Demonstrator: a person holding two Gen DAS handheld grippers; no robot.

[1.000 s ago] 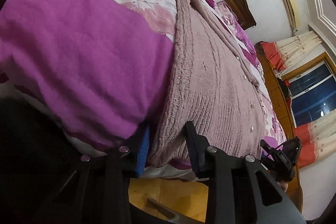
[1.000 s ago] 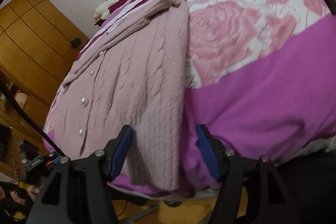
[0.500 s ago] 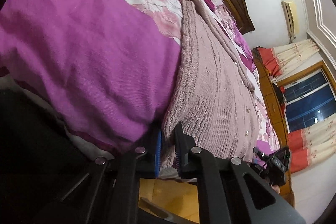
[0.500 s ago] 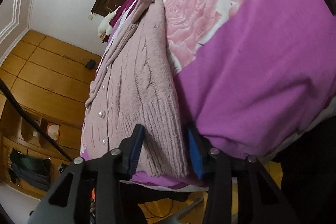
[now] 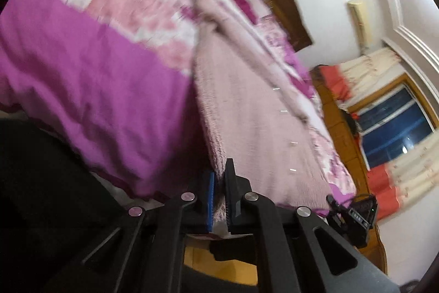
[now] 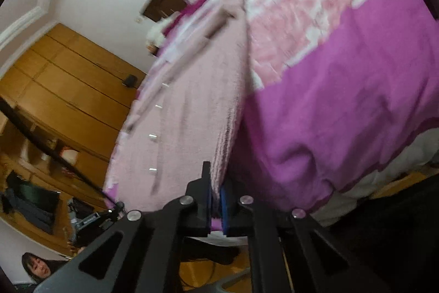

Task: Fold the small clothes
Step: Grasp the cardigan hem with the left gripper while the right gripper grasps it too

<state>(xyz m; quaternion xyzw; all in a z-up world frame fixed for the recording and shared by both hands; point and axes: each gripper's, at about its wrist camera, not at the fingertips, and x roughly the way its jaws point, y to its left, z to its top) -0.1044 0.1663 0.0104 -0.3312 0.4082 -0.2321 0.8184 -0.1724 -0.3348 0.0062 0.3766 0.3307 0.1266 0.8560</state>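
A pale pink knitted cardigan (image 5: 252, 111) with small buttons lies stretched out along the bed (image 5: 90, 67), collar end far away. My left gripper (image 5: 218, 183) is shut on the hem corner at the cardigan's left edge, by the bed's near side. In the right wrist view the same cardigan (image 6: 189, 114) runs up the bed, and my right gripper (image 6: 216, 183) is shut on the hem corner at its right edge. Both views are blurred by motion. The pinched hem is partly hidden between the pads.
The bed (image 6: 343, 100) has a purple and pink rose-patterned cover and a dark wooden headboard (image 5: 277, 4). Wooden wardrobes (image 6: 63, 89) stand at one side, a window (image 5: 395, 125) with red and cream curtains at the other. A person (image 6: 35, 269) sits low by the wardrobes.
Both grippers have closed onto the cardigan's hem corners, the right one from wide open. The left gripper has risen with the hem, and both views have swung and blurred.
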